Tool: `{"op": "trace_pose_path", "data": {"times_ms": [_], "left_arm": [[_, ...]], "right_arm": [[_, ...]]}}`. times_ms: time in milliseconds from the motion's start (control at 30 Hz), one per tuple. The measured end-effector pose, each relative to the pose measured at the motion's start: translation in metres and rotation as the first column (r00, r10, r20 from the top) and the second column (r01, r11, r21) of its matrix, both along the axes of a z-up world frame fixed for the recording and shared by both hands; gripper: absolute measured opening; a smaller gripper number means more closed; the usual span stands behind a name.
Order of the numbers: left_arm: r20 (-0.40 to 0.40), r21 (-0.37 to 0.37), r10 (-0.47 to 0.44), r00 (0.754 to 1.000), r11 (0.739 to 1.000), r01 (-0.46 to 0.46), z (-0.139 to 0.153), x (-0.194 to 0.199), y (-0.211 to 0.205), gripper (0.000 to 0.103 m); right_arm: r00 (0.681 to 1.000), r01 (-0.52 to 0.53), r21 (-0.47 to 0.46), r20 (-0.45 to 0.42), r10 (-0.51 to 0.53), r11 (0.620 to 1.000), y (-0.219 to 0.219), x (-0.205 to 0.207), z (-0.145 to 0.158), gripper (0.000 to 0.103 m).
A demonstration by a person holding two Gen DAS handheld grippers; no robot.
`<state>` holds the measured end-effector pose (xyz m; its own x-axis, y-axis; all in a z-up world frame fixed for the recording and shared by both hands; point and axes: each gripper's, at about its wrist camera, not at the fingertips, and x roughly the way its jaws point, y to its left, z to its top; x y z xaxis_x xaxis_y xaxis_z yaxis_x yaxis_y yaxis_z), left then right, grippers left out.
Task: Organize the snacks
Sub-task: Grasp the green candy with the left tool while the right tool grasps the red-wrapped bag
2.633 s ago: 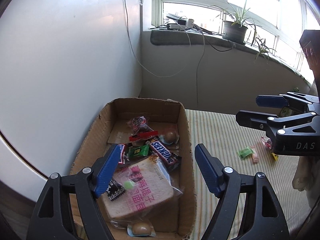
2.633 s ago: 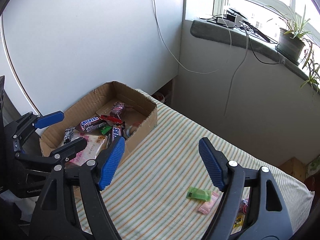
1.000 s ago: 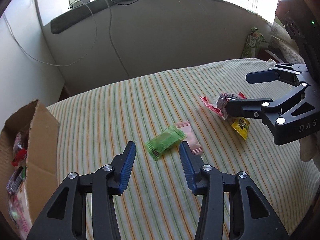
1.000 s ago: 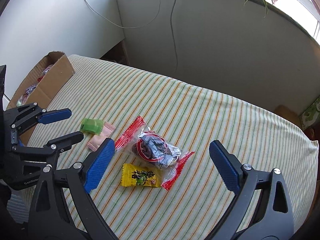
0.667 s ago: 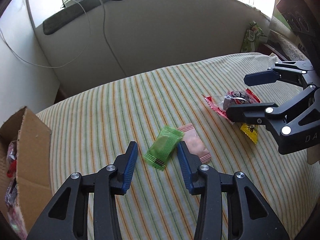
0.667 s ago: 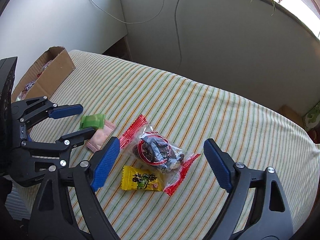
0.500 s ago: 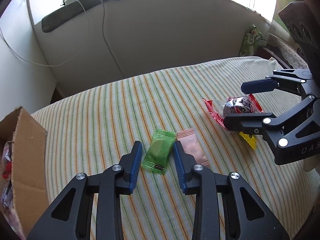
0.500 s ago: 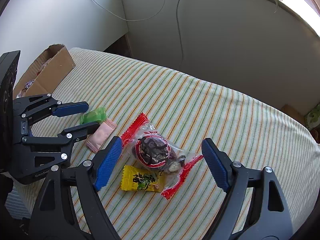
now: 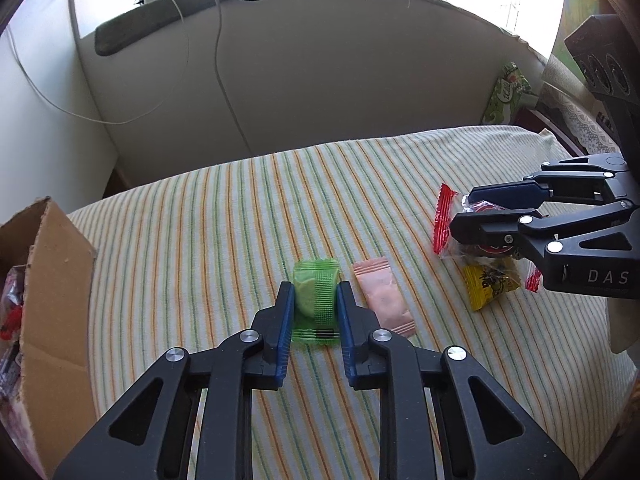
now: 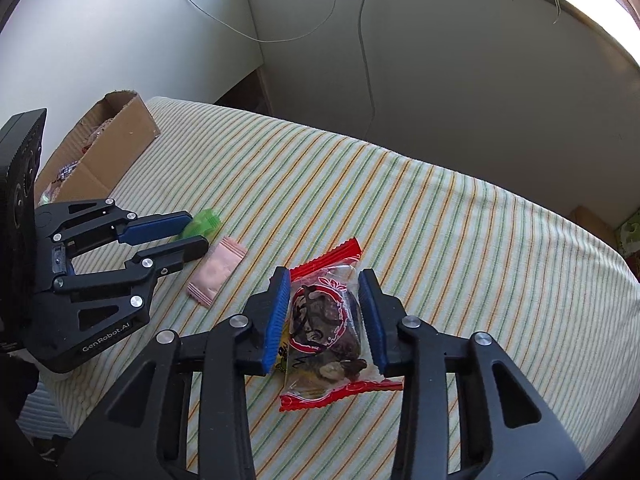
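My left gripper (image 9: 314,295) is shut on a green candy packet (image 9: 315,301) that lies on the striped cloth; it shows in the right wrist view (image 10: 202,222) too. A pink sachet (image 9: 383,298) lies just right of it. My right gripper (image 10: 325,277) is closed around a clear, red-ended bag of dark dried fruit (image 10: 326,324), its pads touching both sides. A yellow candy packet (image 9: 491,285) lies under that bag, mostly hidden in the right wrist view. The cardboard box (image 9: 52,312) with several snacks stands at the left.
The striped cloth (image 10: 460,240) covers a bed-like surface whose edge drops off at the back toward a grey wall. Cables hang on the wall. A green patterned bag (image 9: 508,92) sits at the far right edge.
Both grippers moved from the box over to the loose snacks. The left jaws narrowed and closed on the green packet. The right jaws came down and closed around the red-ended bag.
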<state>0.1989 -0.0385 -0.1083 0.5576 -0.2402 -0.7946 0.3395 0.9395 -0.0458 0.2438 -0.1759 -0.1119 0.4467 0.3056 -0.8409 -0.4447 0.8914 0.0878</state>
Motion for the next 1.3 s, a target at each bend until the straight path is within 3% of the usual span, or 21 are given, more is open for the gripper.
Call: {"op": "trace_pose_path", "data": {"times_ms": [300, 667, 1300], "left_arm": [[0.01, -0.035, 0.02, 1.0, 0.999, -0.02, 0.01, -0.007, 0.011, 0.019], [0.071, -0.065, 0.058, 0.996, 0.996, -0.053, 0.036, -0.027, 0.027, 0.019], [0.173, -0.081, 0.189, 0.967, 0.981, -0.177, 0.077, -0.059, 0.106, 0.019]], "right_arm": [[0.999, 0.035, 0.032, 0.013, -0.036, 0.999, -0.011, -0.002, 0.009, 0.033], [0.995, 0.041, 0.062, 0.083, -0.046, 0.997, -0.014, -0.014, 0.045, 0.033], [0.983, -0.075, 0.089, 0.176, 0.059, 0.993, 0.076, -0.026, 0.091, 0.033]]}}
